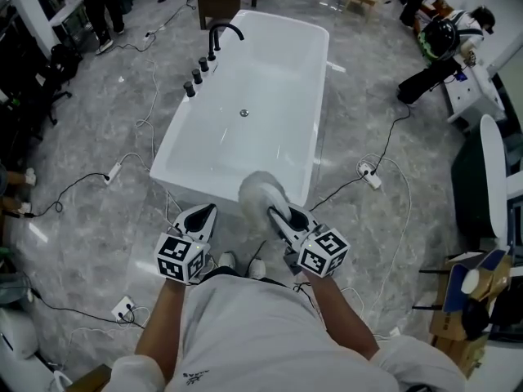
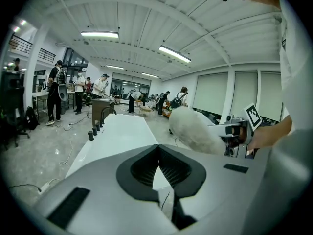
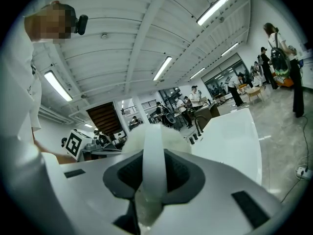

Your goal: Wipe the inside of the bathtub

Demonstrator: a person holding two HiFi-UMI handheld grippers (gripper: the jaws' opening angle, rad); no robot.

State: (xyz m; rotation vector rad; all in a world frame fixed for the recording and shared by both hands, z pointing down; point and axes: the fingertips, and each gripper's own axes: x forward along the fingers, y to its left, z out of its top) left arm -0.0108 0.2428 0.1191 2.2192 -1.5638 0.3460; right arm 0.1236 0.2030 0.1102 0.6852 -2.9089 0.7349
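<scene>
White duster [image 1: 263, 190] in right tool [image 1: 282, 218], seemingly above bathtub [image 1: 320, 88].

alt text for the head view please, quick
From above, a person stands at the near end of a white bathtub, the right gripper holding a fluffy white duster at its rim. The left gripper is shut and empty beside it; a black faucet sits on the tub's left edge, and cables trail over the grey floor.
</scene>
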